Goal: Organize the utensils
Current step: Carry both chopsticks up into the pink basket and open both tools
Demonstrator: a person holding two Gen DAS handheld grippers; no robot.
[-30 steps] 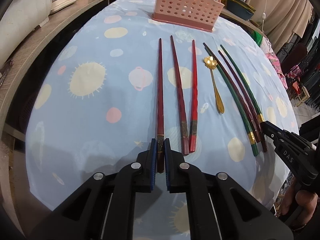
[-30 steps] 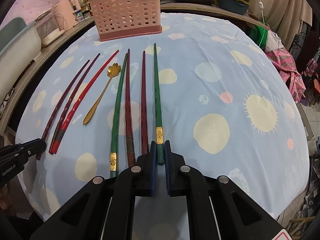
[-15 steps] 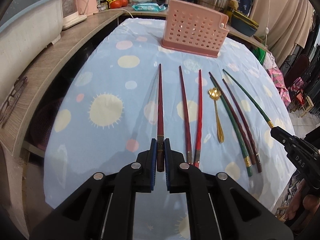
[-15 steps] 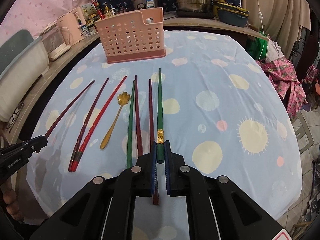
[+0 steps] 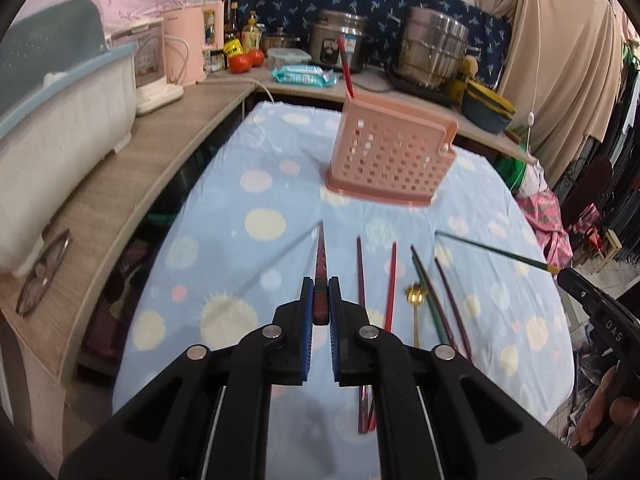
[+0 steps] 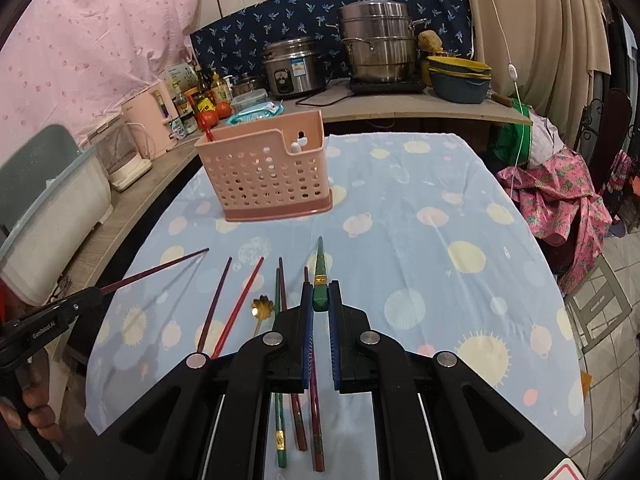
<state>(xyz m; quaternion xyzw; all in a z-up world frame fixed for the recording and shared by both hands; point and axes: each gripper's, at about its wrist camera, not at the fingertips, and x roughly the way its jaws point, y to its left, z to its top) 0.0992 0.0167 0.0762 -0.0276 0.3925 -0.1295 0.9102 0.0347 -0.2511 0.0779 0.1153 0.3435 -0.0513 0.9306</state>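
Note:
My left gripper [image 5: 319,300] is shut on a dark red chopstick [image 5: 320,264] and holds it above the table, tip toward the pink perforated basket [image 5: 390,164]. My right gripper [image 6: 320,300] is shut on a green chopstick [image 6: 319,272], also lifted; it shows in the left wrist view [image 5: 492,251]. The left gripper's chopstick shows in the right wrist view [image 6: 156,270]. On the blue cloth lie two red chopsticks [image 5: 390,280], a gold spoon [image 5: 416,308], and green and dark red chopsticks [image 6: 280,360]. The basket [image 6: 266,172] holds one red stick.
A wooden counter [image 5: 120,184] with a white bin and appliances runs along the left. Pots, a rice cooker and bowls [image 6: 456,76] stand on the shelf behind the table. Pink cloth [image 6: 560,200] hangs off the table's right side.
Both grippers have lifted their chopsticks off the cloth and risen, tilting up so the basket and back counter now show.

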